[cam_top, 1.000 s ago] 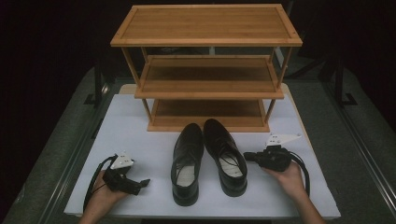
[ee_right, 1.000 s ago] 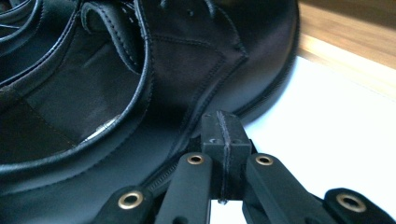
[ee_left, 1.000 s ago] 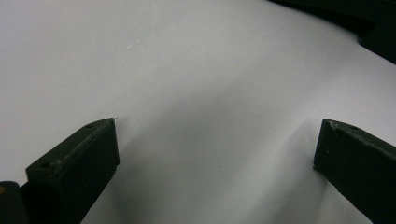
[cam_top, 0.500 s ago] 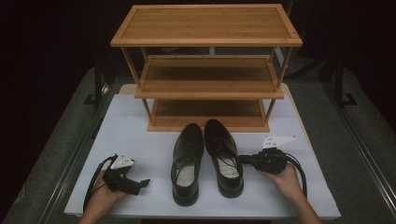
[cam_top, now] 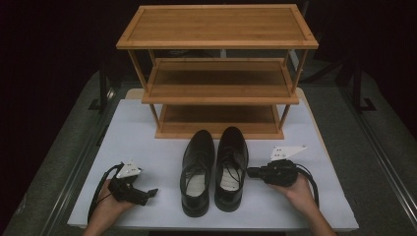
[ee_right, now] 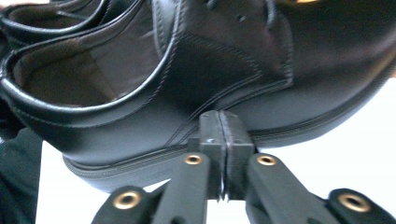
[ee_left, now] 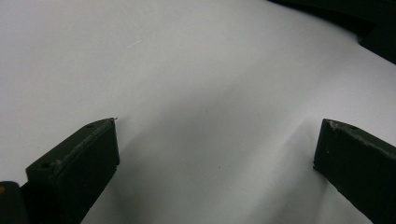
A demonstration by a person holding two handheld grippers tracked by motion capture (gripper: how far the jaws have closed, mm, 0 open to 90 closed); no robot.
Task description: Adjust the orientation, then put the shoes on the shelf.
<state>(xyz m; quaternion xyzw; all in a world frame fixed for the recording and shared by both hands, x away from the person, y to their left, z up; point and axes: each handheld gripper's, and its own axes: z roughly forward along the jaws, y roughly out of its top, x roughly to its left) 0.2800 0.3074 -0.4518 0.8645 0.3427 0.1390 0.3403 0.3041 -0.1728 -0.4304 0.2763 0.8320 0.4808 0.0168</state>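
High view, item by item: right gripper has shifted in since a second ago, its tip now at the outer side of the right shoe; jaws pressed together, having just eased open a trace, nothing between them. Left gripper unmoved on the white counter, jaws spread wide and empty. Both black leather lace-up shoes (left shoe beside its mate, touching) lie lengthwise, toes toward the three-tier bamboo rack beyond, heels near.
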